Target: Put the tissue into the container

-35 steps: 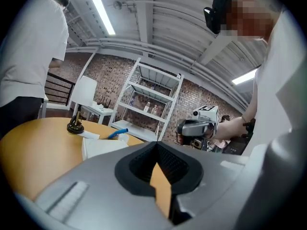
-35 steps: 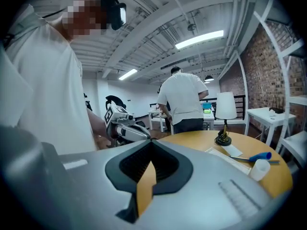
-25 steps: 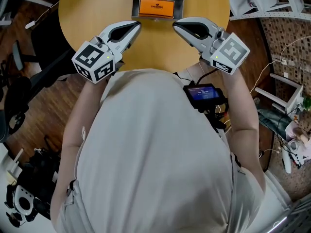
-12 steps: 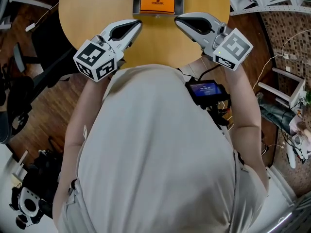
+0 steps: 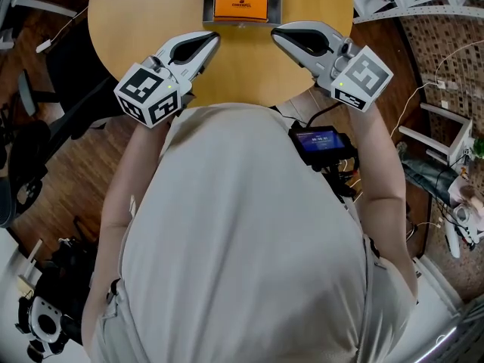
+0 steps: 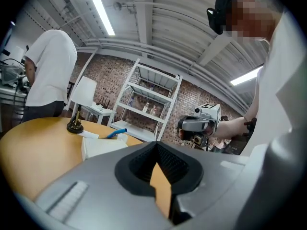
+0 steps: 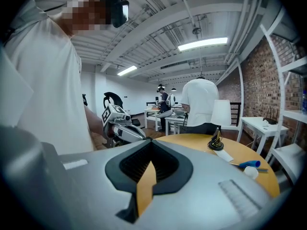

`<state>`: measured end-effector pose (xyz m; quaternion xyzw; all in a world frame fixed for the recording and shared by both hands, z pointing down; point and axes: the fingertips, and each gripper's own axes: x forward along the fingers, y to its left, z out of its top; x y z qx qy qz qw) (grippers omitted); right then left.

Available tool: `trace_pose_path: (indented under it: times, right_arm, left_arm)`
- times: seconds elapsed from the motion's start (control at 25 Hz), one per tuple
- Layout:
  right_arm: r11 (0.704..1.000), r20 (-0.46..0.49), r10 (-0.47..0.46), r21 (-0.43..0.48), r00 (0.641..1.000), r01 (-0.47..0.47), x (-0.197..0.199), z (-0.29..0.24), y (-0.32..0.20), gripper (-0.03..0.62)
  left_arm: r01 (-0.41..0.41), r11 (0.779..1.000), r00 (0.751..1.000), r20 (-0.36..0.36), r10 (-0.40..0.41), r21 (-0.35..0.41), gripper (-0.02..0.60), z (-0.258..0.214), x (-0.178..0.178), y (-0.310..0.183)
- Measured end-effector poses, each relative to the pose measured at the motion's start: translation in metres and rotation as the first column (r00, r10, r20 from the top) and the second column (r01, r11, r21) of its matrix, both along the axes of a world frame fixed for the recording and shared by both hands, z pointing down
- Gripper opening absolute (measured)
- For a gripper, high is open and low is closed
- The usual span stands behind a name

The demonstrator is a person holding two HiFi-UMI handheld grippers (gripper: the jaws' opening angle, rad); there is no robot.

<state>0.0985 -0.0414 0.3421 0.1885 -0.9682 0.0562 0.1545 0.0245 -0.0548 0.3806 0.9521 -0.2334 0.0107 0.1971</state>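
While their jaws are shut on nothing, the left gripper and right gripper are held above the table's near edge. The orange tissue pack is seen inside the grey container at the far edge, just ahead, between them.

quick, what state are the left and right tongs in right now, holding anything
left tongs: closed, nothing held.
right tongs: closed, nothing held.

A lab (brick wall) with white shelving and workbenches.
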Motion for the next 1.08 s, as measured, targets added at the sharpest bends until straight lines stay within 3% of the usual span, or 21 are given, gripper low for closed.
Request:
trace_pose_path:
  times: [1.08]
  right_arm:
    - [0.999,0.013,0.001,0.038,1.000,-0.001,-0.0009,-0.0004,-0.0011,0.000]
  left_arm:
    - [-0.006,1.000,1.000,0.002,0.006,-0.011,0.000,0.0053,0.0007,0.0004]
